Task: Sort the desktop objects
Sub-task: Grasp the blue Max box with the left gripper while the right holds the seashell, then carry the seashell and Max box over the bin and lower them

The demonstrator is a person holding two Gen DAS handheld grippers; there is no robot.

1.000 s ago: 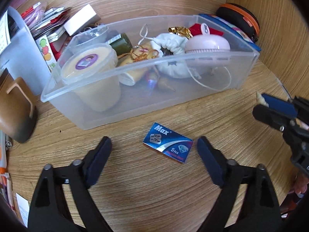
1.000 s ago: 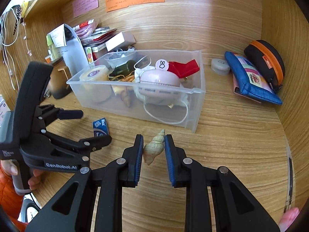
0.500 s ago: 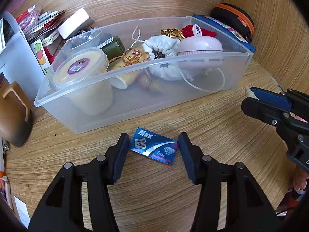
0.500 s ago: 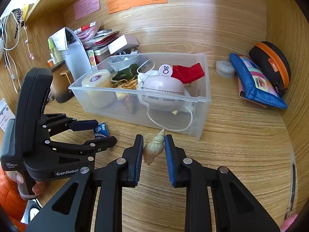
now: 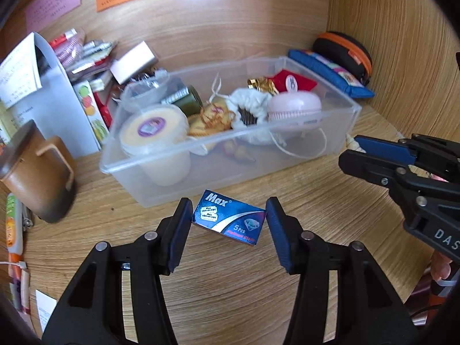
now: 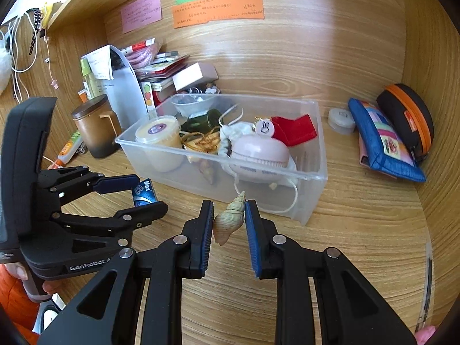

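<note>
The left gripper [image 5: 228, 224] holds a small blue box [image 5: 228, 220] marked "Max" between its two pads; both pads touch the short ends of the box, and the box seems to be a little above the wooden desk [image 5: 330, 210]. The right gripper [image 6: 229, 221] is closed on a pale spiral shell [image 6: 228, 218], whose pointed tip shows toward the far side.

Just beyond both grippers stands a clear plastic bin [image 6: 313, 181] on the desk. Inside it, at the left end, is a round tub [image 5: 156, 132] with a purple label, then a dark green jar [image 5: 189, 100], a white drawstring pouch [image 5: 250, 103], a pink brush [image 5: 294, 105] and a red cloth piece [image 6: 293, 129].

To the left of the bin is a brown mug [image 5: 37, 172]. At the far right, near the side wall, lie a blue pouch [image 6: 382, 141] and a black case [image 6: 408, 118] with an orange zipper.
</note>
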